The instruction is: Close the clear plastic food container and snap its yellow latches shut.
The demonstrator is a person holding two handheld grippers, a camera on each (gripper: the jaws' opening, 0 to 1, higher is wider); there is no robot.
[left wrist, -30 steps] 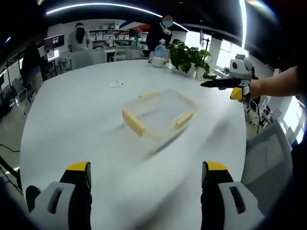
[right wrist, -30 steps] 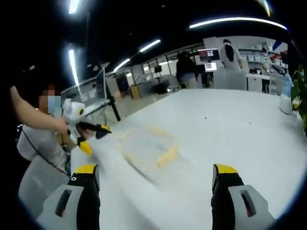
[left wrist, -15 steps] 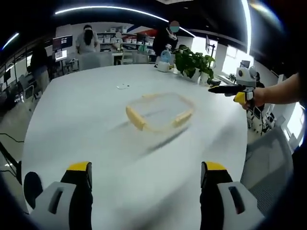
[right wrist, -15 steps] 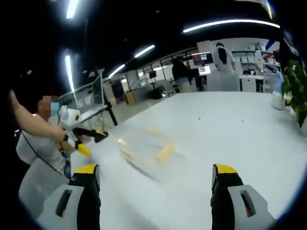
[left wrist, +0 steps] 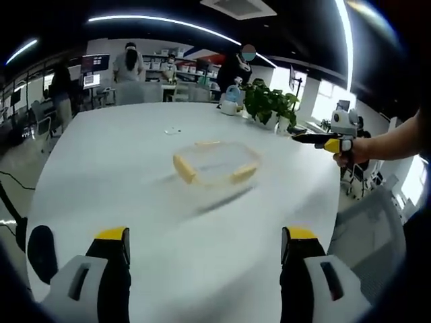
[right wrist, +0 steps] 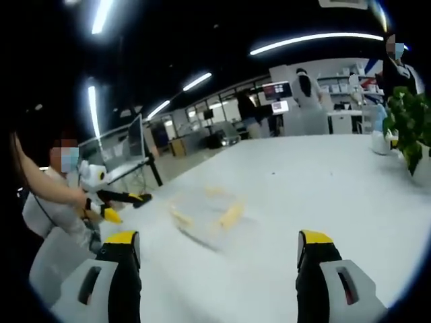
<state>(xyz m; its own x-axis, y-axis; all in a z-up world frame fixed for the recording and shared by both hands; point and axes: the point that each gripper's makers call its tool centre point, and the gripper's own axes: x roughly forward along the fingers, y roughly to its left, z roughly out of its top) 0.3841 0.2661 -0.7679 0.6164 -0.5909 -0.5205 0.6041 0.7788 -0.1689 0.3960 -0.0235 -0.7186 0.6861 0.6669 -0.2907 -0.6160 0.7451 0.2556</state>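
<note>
Clear plastic food container (left wrist: 214, 165) lying alone mid-counter (left wrist: 108, 175), both grippers held well back from it.

Left gripper (left wrist: 205, 279) and right gripper (right wrist: 219, 279) each have jaws spread wide, holding nothing. The container's yellow latches (left wrist: 183, 169) show along its edges (blurred; lid position unclear). A potted plant (left wrist: 269, 102) stands at the far edge.

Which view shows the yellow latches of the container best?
The left gripper view: the container lies near the middle of the table, and two latches stand out fairly sharp. In the right gripper view the container is blurred, with its latches as pale yellow smears.
</note>
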